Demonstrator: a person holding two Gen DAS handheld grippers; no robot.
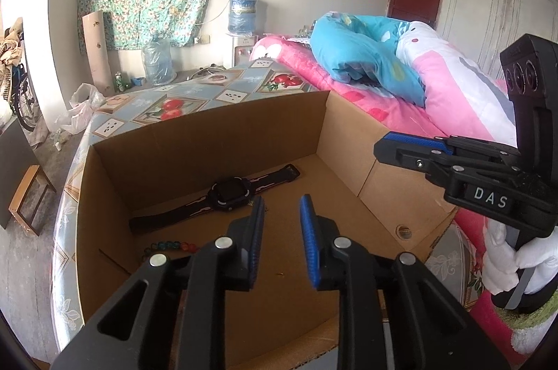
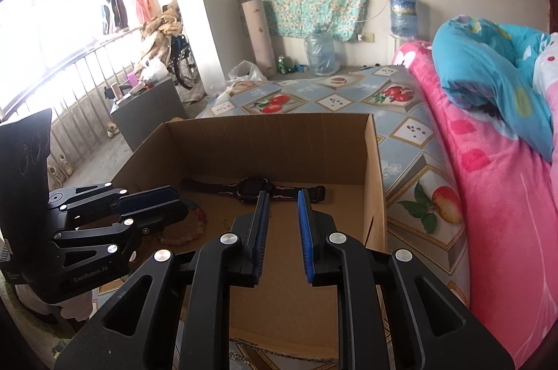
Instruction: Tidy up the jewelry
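Observation:
An open cardboard box (image 1: 209,139) (image 2: 265,139) stands on a table with a fruit-print cloth (image 2: 411,139). On its floor lie a black watch (image 1: 226,193) (image 2: 253,188) with its strap laid flat and a beaded bracelet (image 1: 171,246) (image 2: 181,235). My left gripper (image 1: 282,199) (image 2: 181,209) hovers over the box, jaws slightly apart and nothing between the blue pads. My right gripper (image 2: 283,193) (image 1: 383,150) also points into the box from the right, with a narrow empty gap. A white-gloved hand (image 1: 505,265) holds it.
A bed with a pink blanket (image 2: 488,195) and a blue quilt (image 1: 366,56) runs along the box's right side. Water jugs (image 1: 157,59) stand at the far wall. A dark cabinet (image 2: 150,111) and a railing lie to the left.

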